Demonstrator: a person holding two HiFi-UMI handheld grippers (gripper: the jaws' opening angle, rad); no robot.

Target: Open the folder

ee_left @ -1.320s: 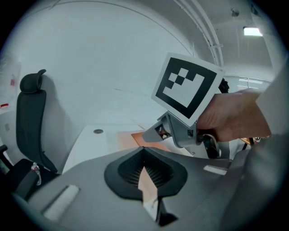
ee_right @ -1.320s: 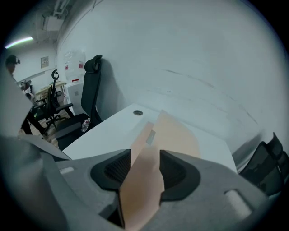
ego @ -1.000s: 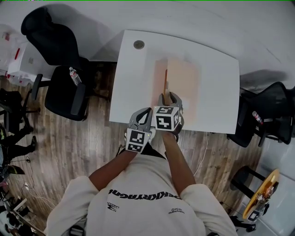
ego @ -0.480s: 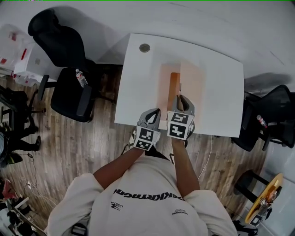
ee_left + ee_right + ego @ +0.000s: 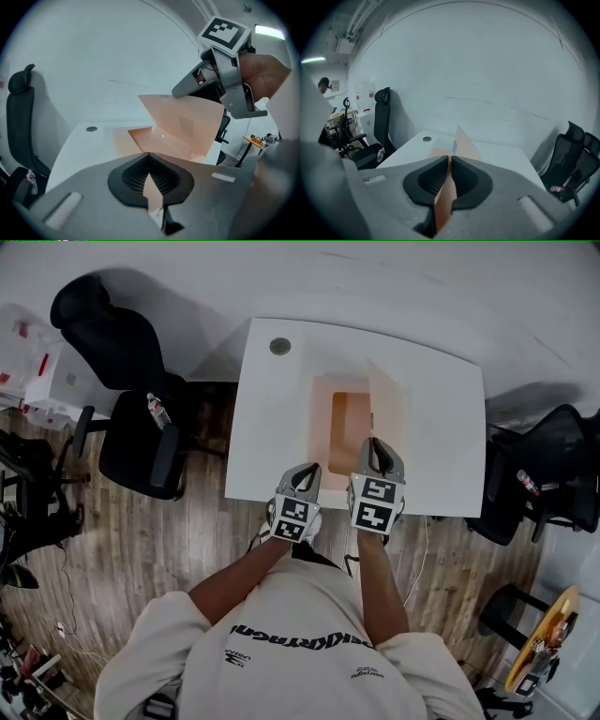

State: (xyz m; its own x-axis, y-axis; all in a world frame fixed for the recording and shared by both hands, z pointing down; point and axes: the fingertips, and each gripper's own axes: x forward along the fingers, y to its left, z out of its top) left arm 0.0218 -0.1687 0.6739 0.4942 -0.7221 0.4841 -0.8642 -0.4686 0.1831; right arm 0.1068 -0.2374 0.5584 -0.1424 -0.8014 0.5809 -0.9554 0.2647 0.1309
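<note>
A peach folder [image 5: 339, 418] lies on the white table [image 5: 272, 427], partly open. Its top cover [image 5: 389, 409] stands raised to the right, and the darker inner sheet [image 5: 150, 136] shows beneath. My right gripper [image 5: 377, 448] grips the cover's near edge; its jaws are closing, with the sheet pinched between the pads [image 5: 450, 161]. Seen from the left gripper view, the right gripper [image 5: 180, 91] holds the cover [image 5: 187, 126] up. My left gripper [image 5: 305, 474] is at the table's near edge, shut on the folder's lower sheet [image 5: 149, 159].
A round grommet [image 5: 279, 346] sits in the table's far left corner. A black office chair [image 5: 131, 427] with a water bottle [image 5: 157, 411] on it stands to the left. Another black chair [image 5: 544, 474] stands to the right. The floor is wood.
My right gripper has come up and toward me with the cover, which has swung up to the right and bared the inner sheet. The left gripper shifted slightly.
</note>
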